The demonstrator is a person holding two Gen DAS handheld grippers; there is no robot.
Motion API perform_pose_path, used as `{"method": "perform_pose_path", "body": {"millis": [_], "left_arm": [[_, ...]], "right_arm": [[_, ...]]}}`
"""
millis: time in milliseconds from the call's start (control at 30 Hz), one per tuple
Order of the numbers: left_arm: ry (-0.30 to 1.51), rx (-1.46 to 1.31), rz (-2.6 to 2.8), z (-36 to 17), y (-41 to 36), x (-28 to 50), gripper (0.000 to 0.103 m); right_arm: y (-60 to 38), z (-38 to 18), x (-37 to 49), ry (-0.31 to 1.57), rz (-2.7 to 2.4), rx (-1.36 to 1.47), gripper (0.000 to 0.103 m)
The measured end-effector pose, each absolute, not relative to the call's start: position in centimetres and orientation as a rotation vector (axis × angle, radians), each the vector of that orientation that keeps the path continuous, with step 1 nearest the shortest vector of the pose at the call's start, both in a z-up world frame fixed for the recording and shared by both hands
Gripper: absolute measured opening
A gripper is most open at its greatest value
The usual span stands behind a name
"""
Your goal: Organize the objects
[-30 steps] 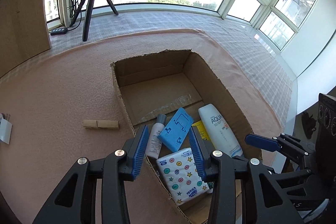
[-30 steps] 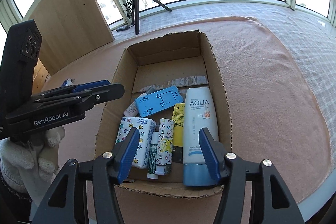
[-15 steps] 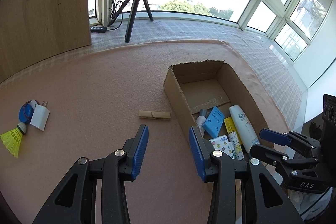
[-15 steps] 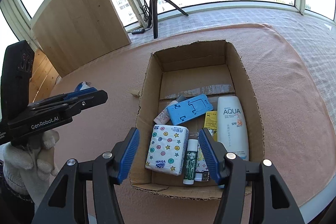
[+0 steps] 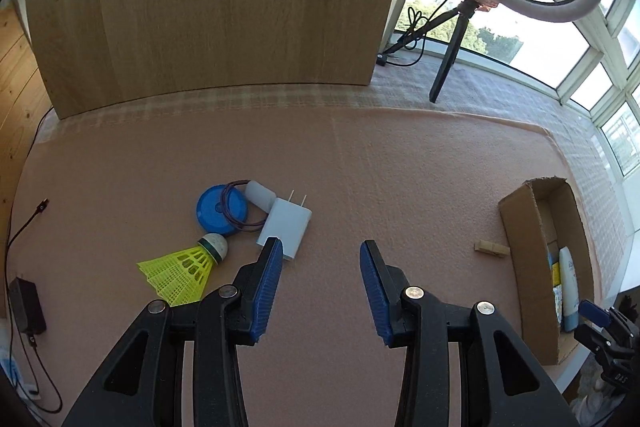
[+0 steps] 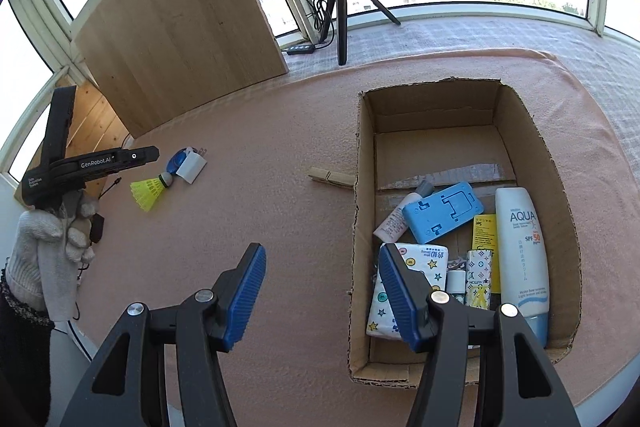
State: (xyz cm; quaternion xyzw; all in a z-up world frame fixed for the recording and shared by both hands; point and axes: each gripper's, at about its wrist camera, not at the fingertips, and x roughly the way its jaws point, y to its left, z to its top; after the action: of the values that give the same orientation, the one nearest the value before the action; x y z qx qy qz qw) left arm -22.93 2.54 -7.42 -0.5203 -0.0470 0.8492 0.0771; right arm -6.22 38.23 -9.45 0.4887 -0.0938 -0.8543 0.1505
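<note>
- My left gripper [image 5: 320,267] is spread wide with nothing between its blue pads; it points at the loose cluster on the pink mat [image 5: 360,167], well to the left of the cardboard box [image 5: 520,251].
- My right gripper [image 6: 320,283] is equally wide open and empty, hovering just over the box's near-left wall.
- The white charger [image 5: 285,227] lies flat, nearest the box of that cluster, prongs pointing away from me. I judge it rigid, light and smooth-sided, so I'd clamp across its two long flat faces, not the prongs.
- The yellow shuttlecock [image 5: 180,269] lies just left of the charger. I judge it featherweight with a crushable skirt; the cork head is the safe hold.
- The blue disc [image 5: 218,210] sits behind the shuttlecock with a thin purple cord looped over it; whether the cord is tied to the translucent cap [image 5: 260,194] beside it I cannot tell, so it might drag.
- The wooden clothespin [image 5: 491,248] lies just left of the box: stiff, light, best pinched across its narrow sides.
- The box already holds a sunscreen bottle [image 6: 520,251], a blue stand [image 6: 442,211] and a tissue pack [image 6: 412,287].
</note>
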Motion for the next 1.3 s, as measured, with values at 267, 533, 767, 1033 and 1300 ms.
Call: {"method": "perform_pose_path", "body": {"millis": [267, 533, 767, 1033, 1300], "left_arm": [[-0.222, -1.716, 2.538, -10.9, -4.1, -29.3, 0.043], [-0.326, -1.801, 2.477, -14.1, -5.9, -33.4, 0.043], [-0.377, -1.827, 2.437, -16.0, -5.5, -34.5, 0.046], [-0.317, -1.820, 2.429, -16.9, -4.0, -33.3, 0.046], [-0.264, -1.784, 2.428, -16.7, -2.0, -31.3, 0.021]], "right_arm": [[36.3, -10.5, -5.7, -0.254, -2.442, 1.455, 0.055], [36.6, -11.1, -5.9, -0.248, -2.459, 1.501, 0.055], [36.9, -11.5, -6.1, -0.257, -2.459, 1.525, 0.055], [36.8, -11.8, -6.6, -0.256, -2.444, 1.538, 0.055], [36.2, -12.2, -7.2, -0.243, -2.424, 1.548, 0.057]]}}
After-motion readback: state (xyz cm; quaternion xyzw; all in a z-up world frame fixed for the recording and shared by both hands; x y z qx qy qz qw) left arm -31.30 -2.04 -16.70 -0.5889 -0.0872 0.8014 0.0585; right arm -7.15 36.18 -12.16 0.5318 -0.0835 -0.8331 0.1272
